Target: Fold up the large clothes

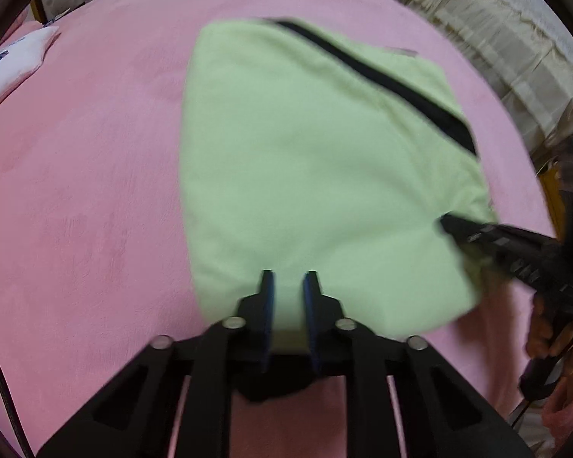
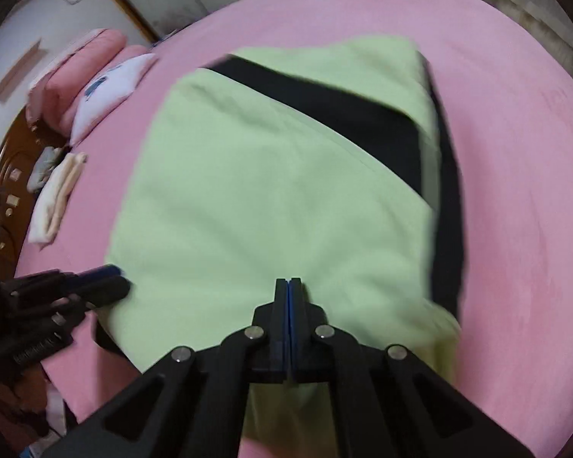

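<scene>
Broadly, a pale green garment (image 1: 305, 160) with a black stripe (image 1: 382, 80) lies folded into a thick pad in the middle of a pink bed cover (image 1: 95, 191). Starting at the left, my left gripper (image 1: 288, 286) sits over the near edge of the garment, and a slim gap with green cloth in it shows between its blue pads; I cannot tell from this blurred view whether they truly pinch a layer or only straddle it. Further right, my right gripper (image 2: 288, 286) has its jaws pressed together over the near right part of the cloth, and in the left camera its tip appears to nip the garment's right edge, though blur leaves that uncertain. I judge the fabric soft, plush and light, quick to sag and slide over itself, so the near corners, taken through every layer, look the best places to hold. At the far left of the bed lie a white pillow (image 2: 110, 91) and a small folded cloth (image 2: 57, 198). Hidden things: the underside layers, the garment's full shape, and the near hem beneath my gripper bodies; everything is softened by motion blur.
</scene>
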{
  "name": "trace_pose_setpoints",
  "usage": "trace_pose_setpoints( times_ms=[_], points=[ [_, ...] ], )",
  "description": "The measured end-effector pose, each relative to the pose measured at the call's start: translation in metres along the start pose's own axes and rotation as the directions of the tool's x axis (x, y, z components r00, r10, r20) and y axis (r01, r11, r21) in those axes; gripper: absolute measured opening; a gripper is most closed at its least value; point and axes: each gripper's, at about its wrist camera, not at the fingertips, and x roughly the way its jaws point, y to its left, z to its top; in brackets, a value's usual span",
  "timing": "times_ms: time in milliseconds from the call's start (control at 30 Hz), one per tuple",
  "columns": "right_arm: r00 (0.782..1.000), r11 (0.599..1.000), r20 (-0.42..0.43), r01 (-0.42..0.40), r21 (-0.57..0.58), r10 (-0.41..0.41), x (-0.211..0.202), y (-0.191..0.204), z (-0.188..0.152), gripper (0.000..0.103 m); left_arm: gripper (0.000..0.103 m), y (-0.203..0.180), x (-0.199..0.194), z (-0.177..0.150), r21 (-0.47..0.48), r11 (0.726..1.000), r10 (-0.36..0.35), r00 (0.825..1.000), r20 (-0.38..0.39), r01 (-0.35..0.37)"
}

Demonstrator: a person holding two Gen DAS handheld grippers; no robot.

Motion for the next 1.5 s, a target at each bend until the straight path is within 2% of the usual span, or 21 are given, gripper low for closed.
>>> trace_pose_setpoints(
  times_ms=[133, 200, 233, 267, 300, 333, 400, 533, 600, 667, 733, 800, 967, 1033, 1100, 1167, 1267, 1300, 1333, 1400, 1500],
  points=[
    [0.997, 0.989, 0.036, 0.067, 0.133, -0.072, -0.015, -0.021, -0.024, 0.000, 0.005, 0.003, 0.007, -0.008, -0.019, 1.000, -0.002, 1.000, -0.008, 0.002],
    [0.987, 0.979, 0.039, 0.148, 0.140, -0.155, -0.025, -0.010, -0.028, 0.000, 0.005, -0.002, -0.004, -0.001, -0.028, 0.999, 0.018, 1.000, -0.005, -0.018],
    [0.981, 0.974, 0.046, 0.181, 0.139, -0.189, -0.031, -0.003, -0.027, 0.000, 0.005, -0.005, -0.013, 0.005, -0.033, 0.999, 0.005, 1.000, 0.018, -0.004],
    [0.973, 0.970, 0.095, 0.197, 0.139, -0.211, -0.043, 0.008, -0.025, 0.000, 0.005, -0.006, -0.020, 0.008, -0.036, 0.999, -0.022, 0.999, 0.049, 0.024],
    [0.975, 0.979, 0.148, 0.148, 0.138, -0.168, -0.050, 0.019, -0.023, 0.000, 0.005, -0.005, -0.027, 0.014, -0.038, 0.997, -0.064, 0.994, 0.084, 0.068],
    [0.979, 0.990, 0.192, 0.050, 0.129, -0.074, -0.053, 0.027, -0.020, 0.000, 0.005, -0.004, -0.027, 0.019, -0.041, 0.995, -0.083, 0.992, 0.091, 0.087],
    [0.977, 0.983, 0.176, -0.142, 0.114, 0.121, -0.037, 0.042, -0.005, 0.000, 0.005, -0.004, -0.013, 0.037, -0.057, 0.995, -0.078, 0.993, 0.086, 0.083],
    [0.974, 0.974, 0.134, -0.196, 0.113, 0.181, 0.017, 0.057, 0.022, 0.000, 0.005, 0.000, 0.018, 0.070, -0.109, 0.994, 0.038, 0.990, 0.138, -0.023],
    [0.973, 0.969, 0.143, -0.200, 0.144, 0.179, 0.048, 0.060, 0.046, 0.000, 0.005, 0.005, 0.036, 0.099, -0.133, 0.991, 0.057, 0.984, 0.169, -0.035],
    [0.968, 0.962, 0.169, -0.216, 0.170, 0.188, 0.059, 0.056, 0.071, 0.000, 0.005, 0.006, 0.050, 0.120, -0.156, 0.987, 0.055, 0.979, 0.195, -0.024],
    [0.971, 0.966, 0.184, -0.184, 0.182, 0.151, 0.068, 0.054, 0.089, 0.000, 0.005, 0.006, 0.059, 0.140, -0.157, 0.988, 0.049, 0.974, 0.223, -0.014],
    [0.979, 0.974, 0.183, -0.127, 0.188, 0.093, 0.075, 0.046, 0.112, 0.000, 0.005, 0.005, 0.068, 0.160, -0.148, 0.988, 0.082, 0.968, 0.238, -0.047],
    [0.970, 0.986, 0.244, -0.058, 0.158, 0.018, 0.065, 0.004, 0.137, 0.000, 0.004, 0.012, 0.071, 0.191, -0.130, 0.986, 0.131, 0.959, 0.253, -0.101],
    [0.958, 0.969, 0.268, 0.033, 0.245, -0.100, 0.046, -0.029, 0.136, 0.000, 0.004, 0.021, 0.068, 0.200, -0.140, 0.986, 0.130, 0.956, 0.262, -0.095],
    [0.954, 0.937, 0.293, -0.040, 0.348, -0.068, 0.035, -0.058, 0.135, 0.000, 0.004, 0.028, 0.063, 0.206, -0.169, 0.983, 0.116, 0.958, 0.264, -0.073],
    [0.954, 0.919, 0.292, -0.059, 0.391, -0.063, 0.025, -0.065, 0.134, 0.000, 0.004, 0.035, 0.049, 0.200, -0.203, 0.978, 0.086, 0.964, 0.252, -0.035],
    [0.948, 0.944, 0.315, -0.068, 0.322, -0.039, 0.005, -0.045, 0.128, 0.000, 0.007, 0.029, 0.033, 0.176, -0.168, 0.986, 0.035, 0.975, 0.222, 0.003],
    [0.956, 0.956, 0.292, -0.082, 0.283, -0.005, 0.002, -0.034, 0.122, 0.000, 0.007, 0.023, 0.033, 0.169, -0.153, 0.988, 0.044, 0.981, 0.191, -0.014],
    [0.974, 0.965, 0.226, -0.067, 0.255, 0.007, 0.004, -0.024, 0.114, 0.000, 0.007, 0.020, 0.029, 0.153, -0.144, 0.989, 0.051, 0.985, 0.165, -0.028],
    [0.994, 0.974, 0.099, 0.032, 0.223, -0.056, 0.009, -0.012, 0.092, 0.000, 0.007, 0.017, 0.038, 0.124, -0.142, 0.989, 0.053, 0.995, 0.087, -0.040],
    [0.993, 0.978, 0.018, 0.114, 0.174, -0.119, 0.006, 0.001, 0.044, 0.000, 0.007, 0.013, 0.031, 0.085, -0.149, 0.989, 0.035, 0.996, 0.084, -0.022]
  ],
)
